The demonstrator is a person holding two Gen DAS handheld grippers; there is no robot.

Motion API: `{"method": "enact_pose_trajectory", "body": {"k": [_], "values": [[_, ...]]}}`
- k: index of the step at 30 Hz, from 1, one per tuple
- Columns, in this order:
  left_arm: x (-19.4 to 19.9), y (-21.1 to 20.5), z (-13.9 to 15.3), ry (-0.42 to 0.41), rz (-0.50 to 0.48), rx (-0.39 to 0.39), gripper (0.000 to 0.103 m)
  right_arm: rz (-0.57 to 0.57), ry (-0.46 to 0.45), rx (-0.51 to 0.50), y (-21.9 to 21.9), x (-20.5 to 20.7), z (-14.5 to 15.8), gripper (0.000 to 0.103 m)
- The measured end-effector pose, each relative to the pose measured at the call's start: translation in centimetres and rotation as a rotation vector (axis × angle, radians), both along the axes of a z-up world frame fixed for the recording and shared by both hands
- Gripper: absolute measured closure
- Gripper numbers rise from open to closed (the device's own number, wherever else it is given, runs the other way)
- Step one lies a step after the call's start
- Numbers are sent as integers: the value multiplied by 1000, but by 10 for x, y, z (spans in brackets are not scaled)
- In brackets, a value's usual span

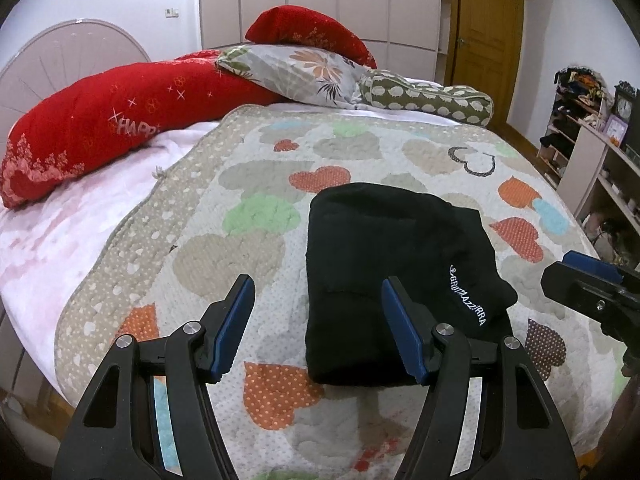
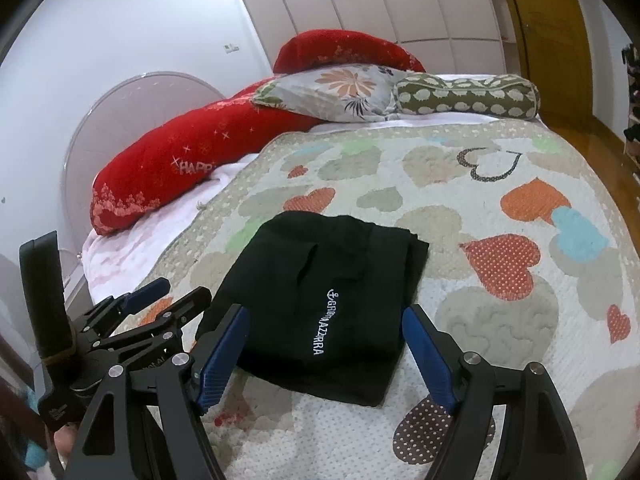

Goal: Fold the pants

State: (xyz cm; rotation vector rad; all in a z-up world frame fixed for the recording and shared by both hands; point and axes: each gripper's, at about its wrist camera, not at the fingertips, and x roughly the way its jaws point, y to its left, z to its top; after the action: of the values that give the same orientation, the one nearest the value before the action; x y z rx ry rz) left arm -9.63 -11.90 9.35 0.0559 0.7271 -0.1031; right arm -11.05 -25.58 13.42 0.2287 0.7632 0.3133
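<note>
The black pants [image 1: 380, 236] lie folded into a compact rectangle on the heart-patterned quilt [image 1: 224, 248], white lettering facing up. My left gripper [image 1: 318, 282] hovers open over the bundle's near left edge, with one finger over the quilt and the other over the cloth. In the right wrist view the same pants [image 2: 320, 256] lie just ahead of my right gripper [image 2: 326, 310], whose jaws stand wide with the near end of the bundle between them, pads off the cloth. The left gripper [image 2: 172, 292] shows at the lower left there, and the right gripper's tip [image 1: 580, 276] at the right edge of the left wrist view.
A long red bolster [image 1: 100, 128], a floral pillow [image 1: 296, 72] and a green patterned roll [image 1: 432, 98] lie at the head of the bed. A pink sheet [image 1: 60, 236] shows left of the quilt. Shelves [image 1: 592, 148] and a wooden door [image 1: 488, 28] stand to the right.
</note>
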Motion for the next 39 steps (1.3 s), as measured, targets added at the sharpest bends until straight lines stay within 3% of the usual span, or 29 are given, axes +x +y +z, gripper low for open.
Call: {"method": "enact_pose_trajectory", "body": {"k": [16,39], "values": [[14,6,-8,30,3,-6,37,16,28,-28,7,12,-8,25],[56,16,-27,128,-34,-74,37,-24,156,4,-21,57,-57,25]]}}
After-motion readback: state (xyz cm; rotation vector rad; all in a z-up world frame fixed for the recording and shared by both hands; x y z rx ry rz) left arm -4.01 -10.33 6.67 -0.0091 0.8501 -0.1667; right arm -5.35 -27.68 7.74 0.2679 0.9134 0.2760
